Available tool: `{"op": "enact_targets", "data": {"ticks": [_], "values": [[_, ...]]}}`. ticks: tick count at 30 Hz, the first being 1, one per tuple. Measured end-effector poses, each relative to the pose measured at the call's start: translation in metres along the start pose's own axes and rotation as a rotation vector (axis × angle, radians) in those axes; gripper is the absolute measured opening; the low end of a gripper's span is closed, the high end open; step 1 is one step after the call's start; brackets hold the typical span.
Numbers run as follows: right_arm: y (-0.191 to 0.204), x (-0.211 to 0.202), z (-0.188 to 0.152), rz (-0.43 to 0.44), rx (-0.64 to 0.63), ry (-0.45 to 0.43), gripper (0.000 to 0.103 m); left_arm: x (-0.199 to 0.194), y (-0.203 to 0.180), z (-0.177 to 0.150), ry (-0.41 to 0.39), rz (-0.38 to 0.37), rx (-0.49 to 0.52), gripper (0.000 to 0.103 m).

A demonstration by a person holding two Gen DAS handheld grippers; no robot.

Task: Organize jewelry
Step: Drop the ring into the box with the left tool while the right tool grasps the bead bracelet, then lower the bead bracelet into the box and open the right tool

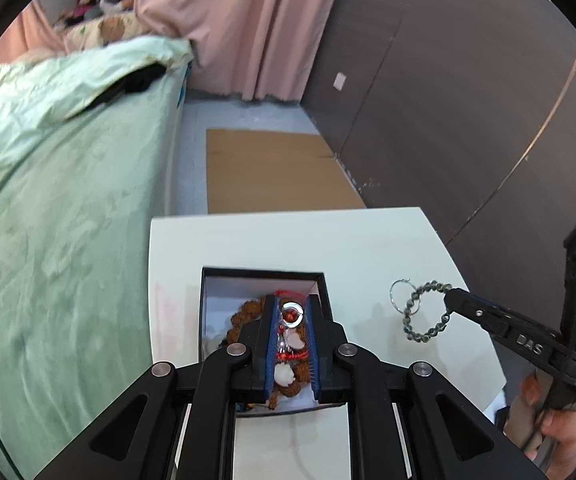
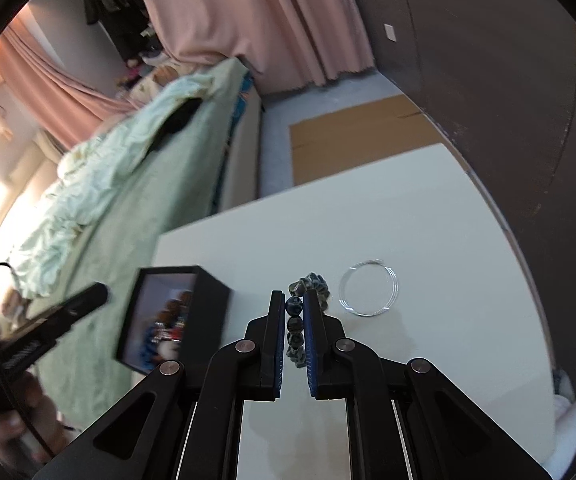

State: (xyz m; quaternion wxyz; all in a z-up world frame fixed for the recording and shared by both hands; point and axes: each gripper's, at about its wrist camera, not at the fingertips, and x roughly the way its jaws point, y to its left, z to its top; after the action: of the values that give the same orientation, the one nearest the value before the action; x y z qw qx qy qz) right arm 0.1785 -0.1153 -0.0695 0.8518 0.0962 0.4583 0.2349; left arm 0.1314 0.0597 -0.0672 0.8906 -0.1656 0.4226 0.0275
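Observation:
A black box point(image 1: 208, 312) with a white inside stands on the white table point(image 1: 288, 236). It holds a brown beaded bracelet point(image 1: 244, 316) and other pieces. My left gripper point(image 1: 291, 304) is inside the box, shut on a silver keyring with red cord and white charms point(image 1: 291, 316). My right gripper point(image 2: 295, 300) is shut on a dark grey-blue beaded bracelet point(image 2: 293, 324), which hangs as a loop above the table in the left wrist view point(image 1: 427, 312). A thin silver wire hoop point(image 2: 369, 290) lies on the table to the right; it also shows in the left wrist view point(image 1: 403, 294).
A bed with green sheets point(image 1: 60, 220) runs along the table's left side. A cardboard sheet point(image 1: 276, 168) lies on the floor beyond the table. A dark wall point(image 1: 467, 100) is to the right. The box also shows in the right wrist view point(image 2: 208, 300).

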Motion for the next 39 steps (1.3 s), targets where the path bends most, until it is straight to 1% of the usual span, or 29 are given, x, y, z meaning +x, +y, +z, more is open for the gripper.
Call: {"op": "enact_targets", "data": {"ticks": [1, 2, 3, 4, 5, 6, 8, 13, 19, 23, 26, 29, 30, 31, 32, 33, 35, 36, 37, 39], "values": [[0.003, -0.001, -0.001, 0.019, 0.001, -0.008, 0.01, 0.001, 0.001, 0.0, 0.013, -0.013, -0.011, 0.036], [0.007, -0.002, -0.002, 0.042, 0.003, -0.016, 0.01, 0.0, 0.001, -0.002, 0.011, -0.024, -0.017, 0.046], [0.011, -0.001, -0.002, 0.057, 0.006, -0.02, 0.01, -0.004, 0.002, -0.003, -0.006, -0.024, -0.021, 0.064], [0.015, -0.001, -0.002, 0.071, 0.008, -0.023, 0.01, -0.008, 0.002, -0.003, -0.024, -0.018, -0.022, 0.075], [0.019, -0.001, -0.003, 0.089, 0.012, -0.03, 0.01, -0.013, 0.002, -0.004, -0.044, -0.013, -0.021, 0.077], [0.023, -0.003, -0.003, 0.103, 0.014, -0.036, 0.01, -0.019, 0.003, -0.004, -0.064, -0.013, -0.02, 0.078], [0.029, -0.005, -0.005, 0.131, 0.014, -0.051, 0.01, -0.026, 0.006, -0.004, -0.073, -0.014, -0.026, 0.078], [0.048, -0.012, -0.005, 0.203, 0.011, -0.108, 0.01, -0.035, 0.021, -0.006, -0.072, -0.009, -0.073, 0.078], [0.072, -0.005, -0.006, 0.267, 0.02, -0.129, 0.01, -0.045, 0.031, -0.01, -0.086, 0.001, -0.078, 0.078], [0.078, 0.006, -0.007, 0.313, 0.06, -0.117, 0.01, -0.045, 0.036, -0.013, -0.08, 0.018, -0.084, 0.078], [0.082, 0.01, -0.007, 0.367, 0.056, -0.114, 0.011, -0.045, 0.041, -0.017, -0.072, 0.028, -0.088, 0.078], [0.086, 0.016, -0.008, 0.388, 0.045, -0.092, 0.011, -0.047, 0.042, -0.019, -0.073, 0.031, -0.088, 0.078], [0.086, 0.02, -0.008, 0.388, 0.051, -0.067, 0.016, -0.047, 0.042, -0.019, -0.073, 0.032, -0.088, 0.078], [0.085, 0.023, -0.008, 0.388, 0.061, -0.045, 0.032, -0.047, 0.042, -0.019, -0.072, 0.032, -0.09, 0.078], [0.081, 0.025, -0.009, 0.374, 0.079, -0.025, 0.043, -0.046, 0.042, -0.019, -0.071, 0.028, -0.093, 0.078], [0.078, 0.023, -0.01, 0.361, 0.091, -0.03, 0.059, -0.046, 0.042, -0.019, -0.07, 0.025, -0.094, 0.078], [0.071, 0.016, -0.01, 0.344, 0.102, -0.045, 0.064, -0.045, 0.04, -0.02, -0.067, 0.022, -0.089, 0.078], [0.068, 0.013, -0.01, 0.342, 0.106, -0.043, 0.07, -0.045, 0.039, -0.02, -0.067, 0.021, -0.087, 0.078], [0.064, 0.009, -0.01, 0.337, 0.111, -0.046, 0.072, -0.044, 0.038, -0.02, -0.065, 0.018, -0.084, 0.078], [0.058, 0.003, -0.012, 0.318, 0.106, -0.055, 0.073, -0.045, 0.036, -0.02, -0.063, 0.012, -0.079, 0.078]]}}
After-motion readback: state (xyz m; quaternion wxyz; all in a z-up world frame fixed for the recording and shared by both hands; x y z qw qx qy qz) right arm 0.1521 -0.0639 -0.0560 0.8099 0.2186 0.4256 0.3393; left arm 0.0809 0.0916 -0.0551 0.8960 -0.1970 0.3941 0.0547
